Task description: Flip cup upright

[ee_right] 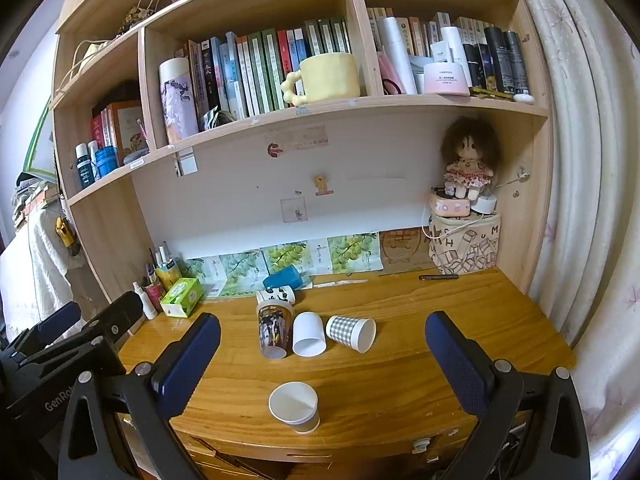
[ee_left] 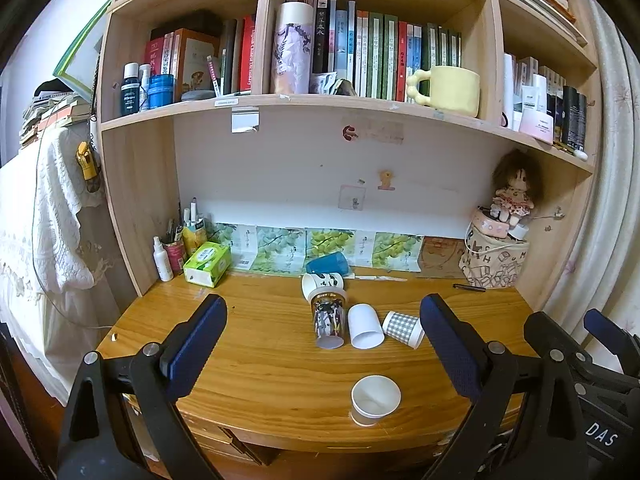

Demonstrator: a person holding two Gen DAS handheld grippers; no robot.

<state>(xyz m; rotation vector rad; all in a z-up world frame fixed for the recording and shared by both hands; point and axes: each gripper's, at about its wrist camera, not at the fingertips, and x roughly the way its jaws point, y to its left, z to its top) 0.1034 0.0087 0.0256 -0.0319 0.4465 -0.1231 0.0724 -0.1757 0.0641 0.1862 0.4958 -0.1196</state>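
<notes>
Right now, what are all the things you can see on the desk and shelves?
Upright paper cup: 1, white, front of desk.
Cups lying on their sides: 5, mid-desk; plain white cup, grey checked cup, picture-printed cup, black-and-white patterned cup, blue cup at the back.
Tissue box: 1, green, back left.
Spray bottle: 1, white, beside the tissue box.
Pen: 1, dark, back right.
Doll: 1, brown hair, on a pink box, right corner.
Mug: 1, yellow, on shelf.
Books: many, mixed colours, on shelf.
Left gripper: fingers dark blue, open.
Right gripper: fingers dark blue, open.
</notes>
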